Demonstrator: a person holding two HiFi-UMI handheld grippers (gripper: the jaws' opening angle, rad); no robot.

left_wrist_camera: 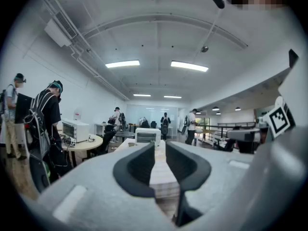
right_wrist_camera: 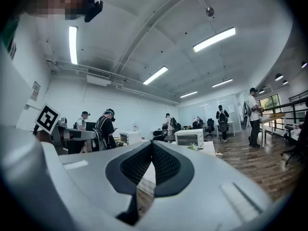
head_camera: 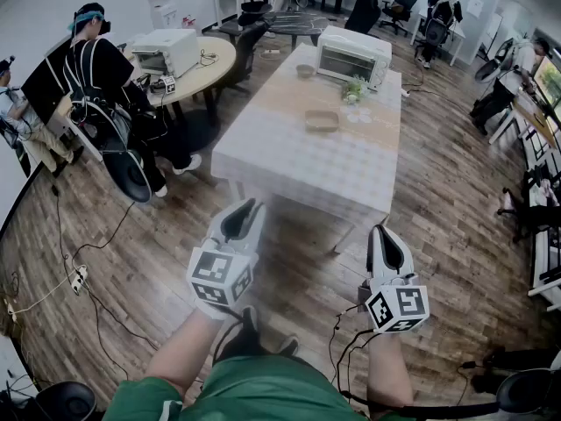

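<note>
I hold both grippers low over the wooden floor, short of a long table with a pale checked cloth. My left gripper points at the table's near edge; its jaws stand a little apart with nothing between them, as the left gripper view shows. To its right, my right gripper has its tips together and empty, which the right gripper view confirms. On the table lie a shallow tan tray, a small bowl, a green sprig and a white toaster oven at the far end.
A round table at the left carries a second white oven. A person in black stands beside it near office chairs. Cables and a power strip lie on the floor at left. More people and desks fill the far end.
</note>
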